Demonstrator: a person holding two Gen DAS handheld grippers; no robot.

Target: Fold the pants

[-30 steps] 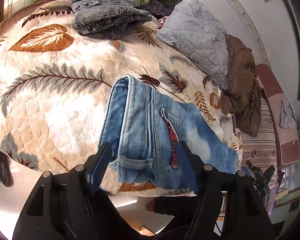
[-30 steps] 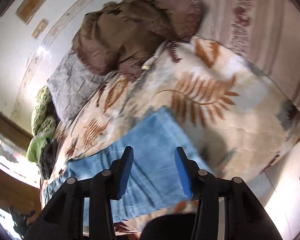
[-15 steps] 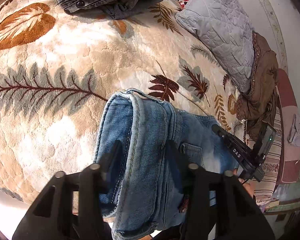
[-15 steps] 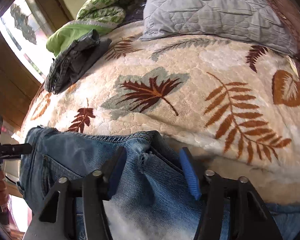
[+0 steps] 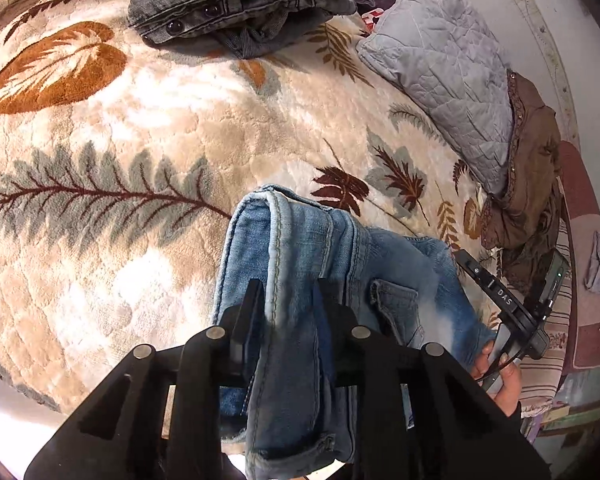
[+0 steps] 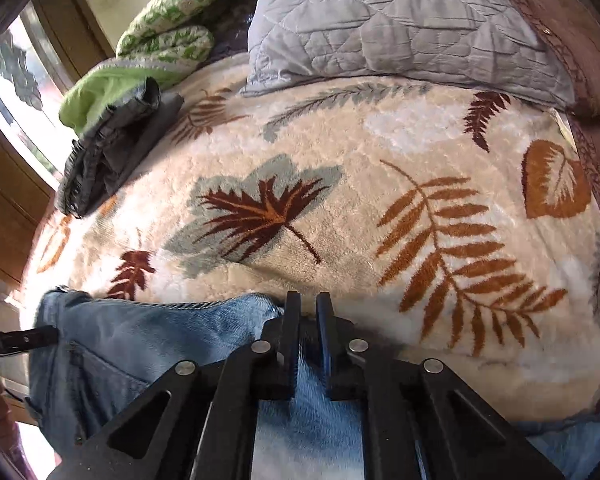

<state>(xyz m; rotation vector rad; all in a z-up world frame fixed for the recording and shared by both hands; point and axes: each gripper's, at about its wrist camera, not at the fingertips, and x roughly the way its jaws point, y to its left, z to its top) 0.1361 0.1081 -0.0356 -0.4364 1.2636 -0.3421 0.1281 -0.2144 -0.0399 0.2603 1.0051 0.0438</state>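
Grip: your left gripper (image 5: 288,304) & right gripper (image 6: 308,316), jaws nearly closed, each pinching faded blue denim jeans (image 5: 320,248). Lift both evenly, keep edge taut over leaf-print fleece blanket (image 5: 140,128).

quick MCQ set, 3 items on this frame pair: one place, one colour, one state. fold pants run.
1. Where does the grey folded garment lie?
A. on the floor
B. at the blanket's far end
C. on the blue jeans
2. Pillow colour?
A. grey
B. red
C. yellow
3. Right gripper state?
A. wide open
B. out of view
C. shut on denim

Key: 1 B, it sits far up the blanket from the jeans. 2 A, quilted grey fabric. 3 C, denim is pinched between its narrow jaws, as with the left gripper.
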